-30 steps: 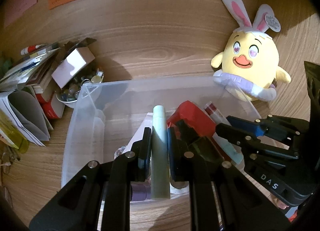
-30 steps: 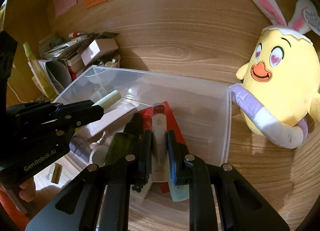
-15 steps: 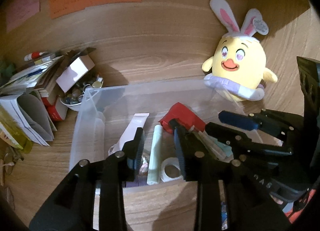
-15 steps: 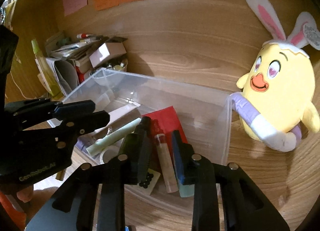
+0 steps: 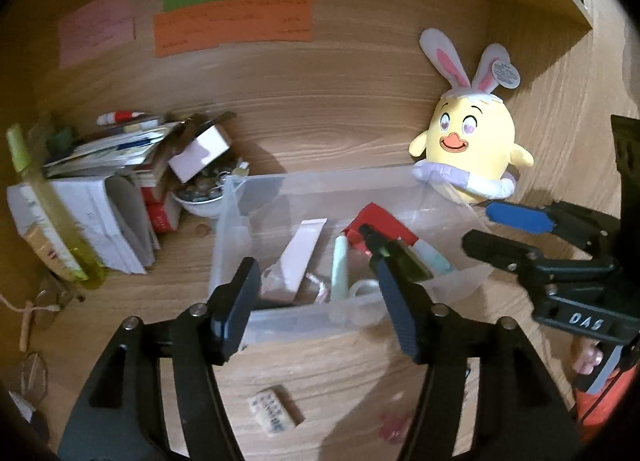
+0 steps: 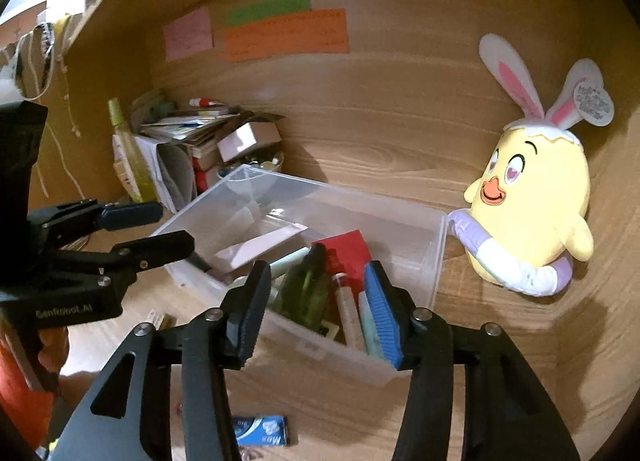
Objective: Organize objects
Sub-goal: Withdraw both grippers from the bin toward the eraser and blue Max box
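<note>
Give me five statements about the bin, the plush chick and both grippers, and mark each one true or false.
1. The left gripper is clamped on the pale green tube. False: its jaws have just been opening, nothing is between them, and the tube lies in the clear plastic bin.
2. The right gripper is open and empty. True: its jaws have just been opening.
3. The plush chick sits inside the bin. False: it sits outside, beside the bin's right end, against the wooden back wall.
4. A red packet lies in the bin. True.
5. The orange paper note lies on the desk. False: it is stuck on the back wall.
</note>
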